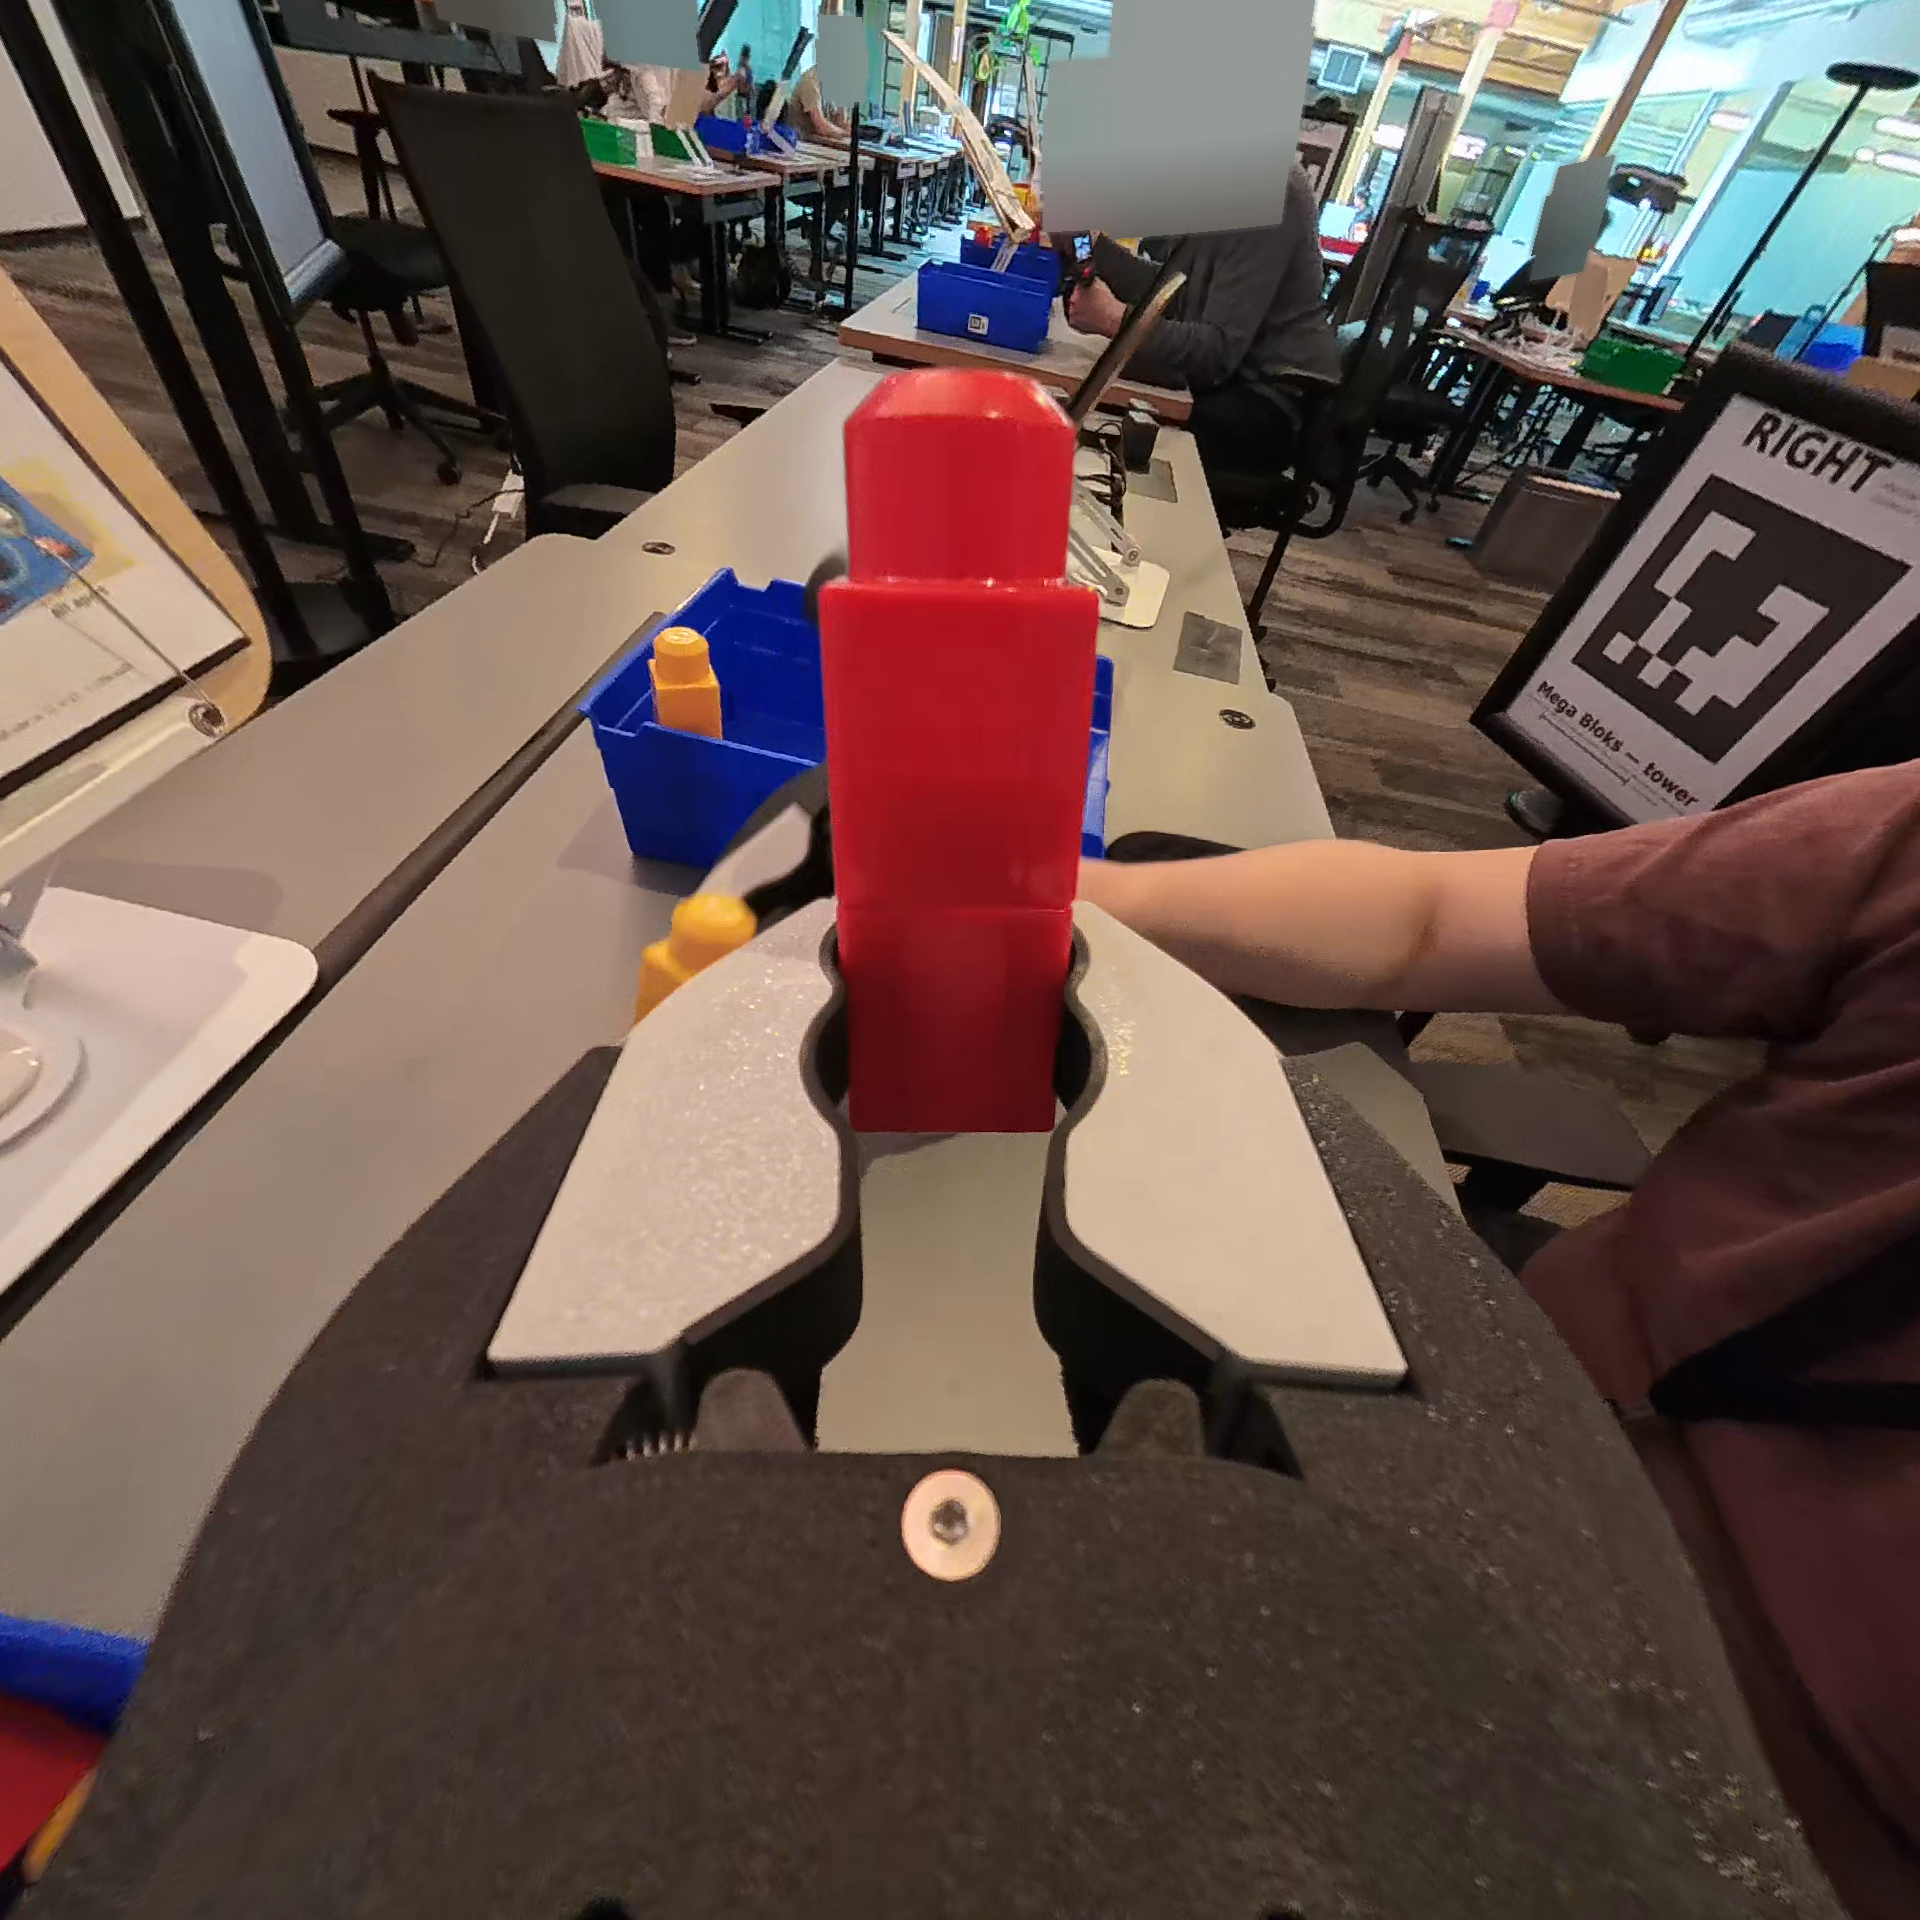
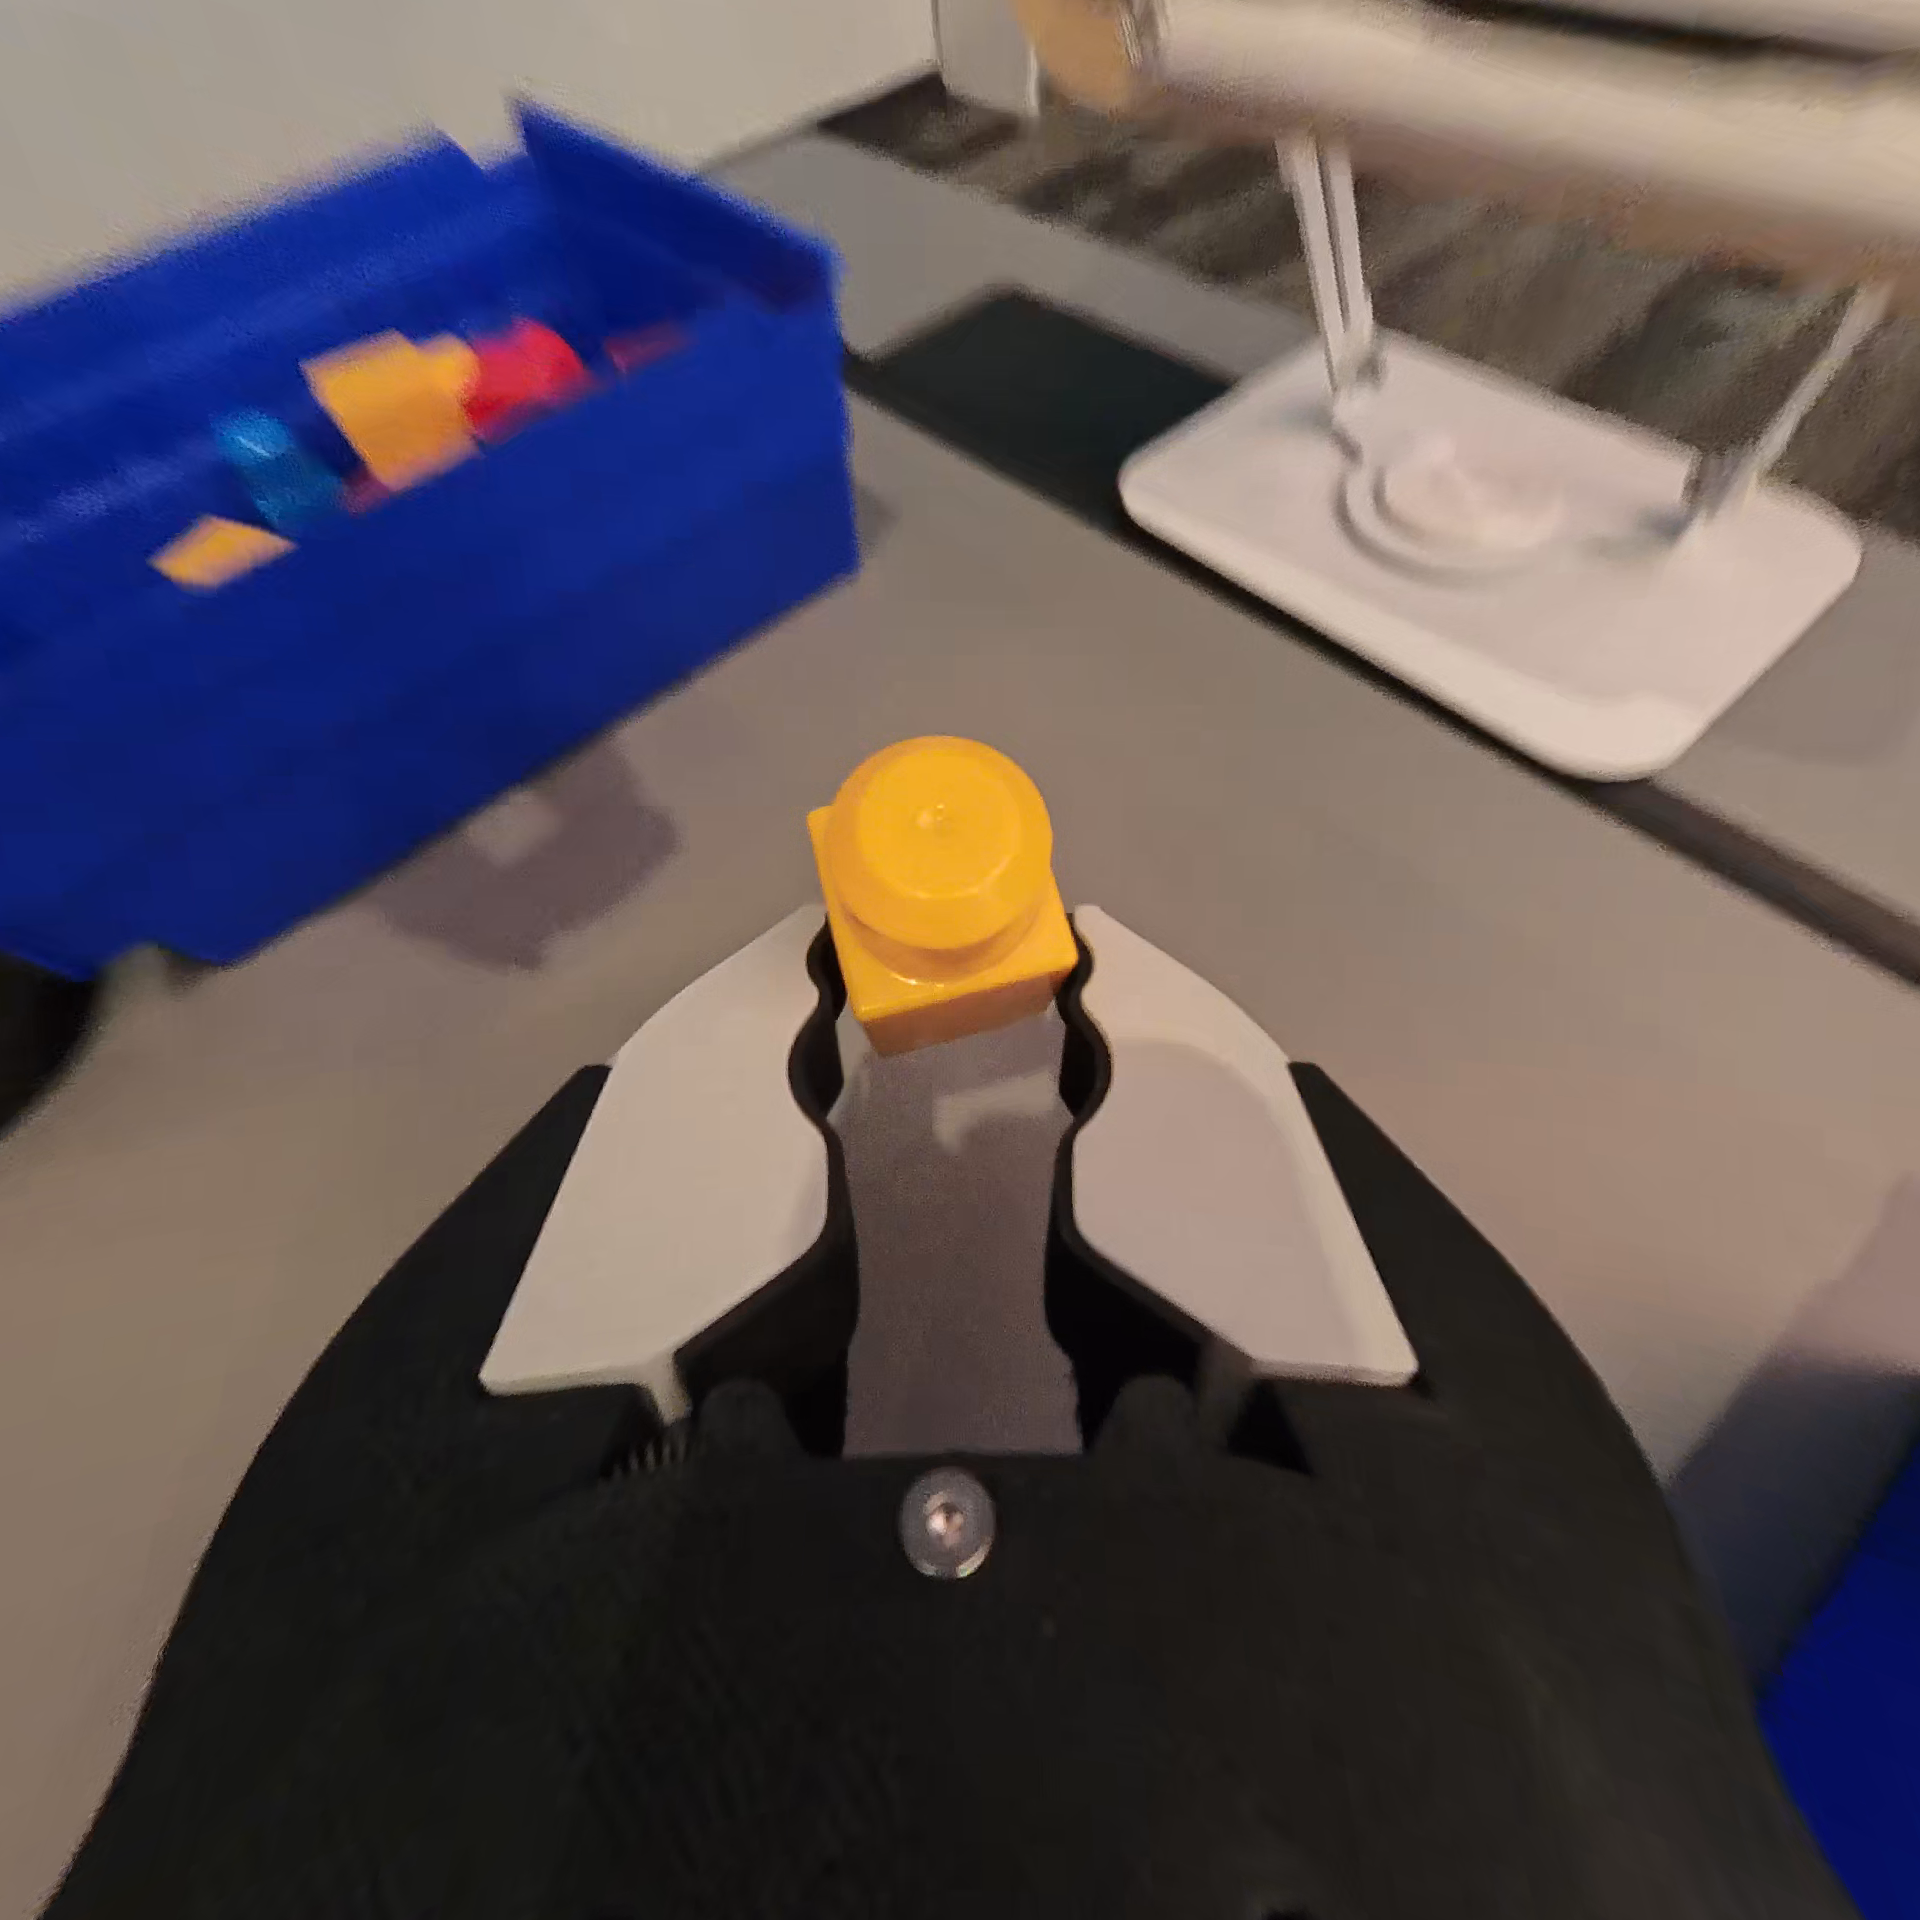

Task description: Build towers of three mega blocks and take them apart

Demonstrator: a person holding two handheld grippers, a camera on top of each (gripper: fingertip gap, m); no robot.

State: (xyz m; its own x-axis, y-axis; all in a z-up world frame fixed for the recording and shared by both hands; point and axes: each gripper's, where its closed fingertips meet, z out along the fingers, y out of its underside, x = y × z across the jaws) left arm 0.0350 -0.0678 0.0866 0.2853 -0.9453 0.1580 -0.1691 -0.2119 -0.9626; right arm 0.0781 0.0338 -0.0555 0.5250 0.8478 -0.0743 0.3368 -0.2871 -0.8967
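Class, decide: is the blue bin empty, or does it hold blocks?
It holds blocks. The blue bin shows orange, red and blue pieces inside, including an orange block.

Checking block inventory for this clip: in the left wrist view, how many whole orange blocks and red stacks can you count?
Orange blocks: 2 (one standing in the blue bin, one between the right gripper's jaws)
Red stacks: 1 (in the left gripper's jaws)
Total: 3
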